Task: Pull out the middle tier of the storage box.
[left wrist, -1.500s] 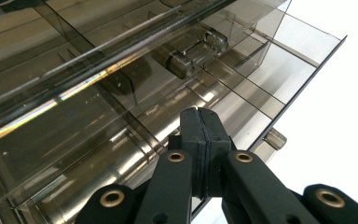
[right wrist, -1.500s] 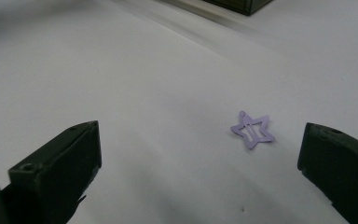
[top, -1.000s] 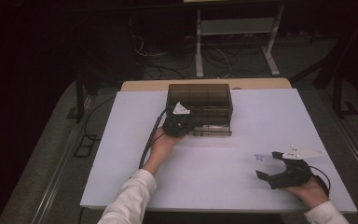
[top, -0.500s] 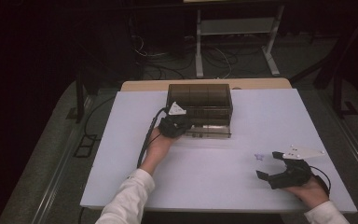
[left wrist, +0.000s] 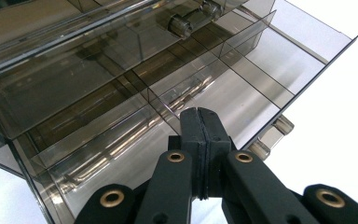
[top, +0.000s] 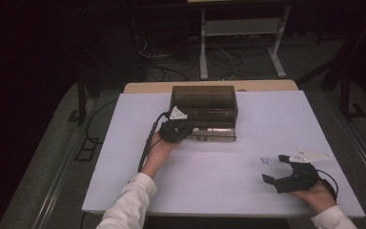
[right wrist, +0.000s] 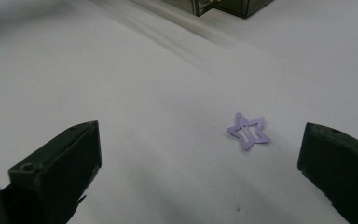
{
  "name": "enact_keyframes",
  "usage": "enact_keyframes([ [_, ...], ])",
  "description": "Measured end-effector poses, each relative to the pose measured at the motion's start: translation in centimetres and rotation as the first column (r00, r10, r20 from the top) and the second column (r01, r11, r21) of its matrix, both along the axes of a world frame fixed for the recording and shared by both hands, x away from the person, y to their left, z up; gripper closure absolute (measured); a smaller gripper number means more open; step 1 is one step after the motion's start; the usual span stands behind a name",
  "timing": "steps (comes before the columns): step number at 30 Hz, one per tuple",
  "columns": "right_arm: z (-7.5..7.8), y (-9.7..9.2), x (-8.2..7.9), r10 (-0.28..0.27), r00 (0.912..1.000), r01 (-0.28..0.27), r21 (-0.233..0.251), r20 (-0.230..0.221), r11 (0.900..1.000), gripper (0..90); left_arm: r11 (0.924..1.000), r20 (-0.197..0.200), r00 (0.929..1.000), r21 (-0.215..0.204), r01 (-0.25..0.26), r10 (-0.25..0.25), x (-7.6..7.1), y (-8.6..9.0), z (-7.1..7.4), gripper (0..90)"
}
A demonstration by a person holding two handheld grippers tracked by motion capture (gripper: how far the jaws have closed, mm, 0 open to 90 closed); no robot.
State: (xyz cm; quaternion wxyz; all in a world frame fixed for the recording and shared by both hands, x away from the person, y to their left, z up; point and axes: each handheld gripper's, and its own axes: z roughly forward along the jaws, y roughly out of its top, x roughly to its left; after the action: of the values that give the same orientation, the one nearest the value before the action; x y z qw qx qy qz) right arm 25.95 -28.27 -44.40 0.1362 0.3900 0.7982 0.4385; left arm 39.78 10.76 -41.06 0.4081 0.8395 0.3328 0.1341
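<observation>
— Where is the left claw [top: 187,130]?

— At the front of the smoky clear organizer box [top: 204,104], which sits at the far middle of the white bench [top: 124,157]. Its lowest drawer [left wrist: 242,88] is pulled out toward the person, and the claw sits at that drawer's left front.

— Is it gripping anything?

— No. In the left gripper view the two black jaws are clenched flat against each other, with nothing between them, and their tip hangs over the drawer's divided compartments. Whether the tip touches the drawer, I cannot tell.

— And the right claw [top: 274,168]?

— Near the bench's right front corner, held in the person's hand [top: 320,194], jaws spread wide, released.

— What lies by it?

— A small purple star-shaped hair clip [right wrist: 248,132]. It lies flat on the bench just ahead of the jaws, nearer one jaw than the other, apart from both. In the high view it lies just left of the claw and well apart from the box.
</observation>
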Motion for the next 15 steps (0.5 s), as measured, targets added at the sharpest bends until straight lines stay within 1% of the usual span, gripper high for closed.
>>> enact_keyframes([
  [2, 0.00, 0.01, 0.00, 0.001, 1.0000, -0.001, 0.001, 0.001, 1.0000, 0.0, 1.0000, -0.006, 1.0000, -0.005, 0.003, -0.003, -0.09, -0.01, -0.03, 89.6],
  [12, 0.03, 0.00, -0.01, 0.001, 1.0000, -0.001, 0.000, 0.003, 1.0000, 0.0, 0.9999, -0.009, 0.9999, -0.002, 0.011, -0.011, -0.51, -0.10, -0.10, 89.6],
  [15, 0.04, -0.02, -0.02, 0.000, 1.0000, 0.000, 0.000, 0.003, 1.0000, 0.0, 0.9999, -0.014, 0.9998, -0.008, 0.013, -0.013, -0.58, -0.03, -0.14, 89.6],
])
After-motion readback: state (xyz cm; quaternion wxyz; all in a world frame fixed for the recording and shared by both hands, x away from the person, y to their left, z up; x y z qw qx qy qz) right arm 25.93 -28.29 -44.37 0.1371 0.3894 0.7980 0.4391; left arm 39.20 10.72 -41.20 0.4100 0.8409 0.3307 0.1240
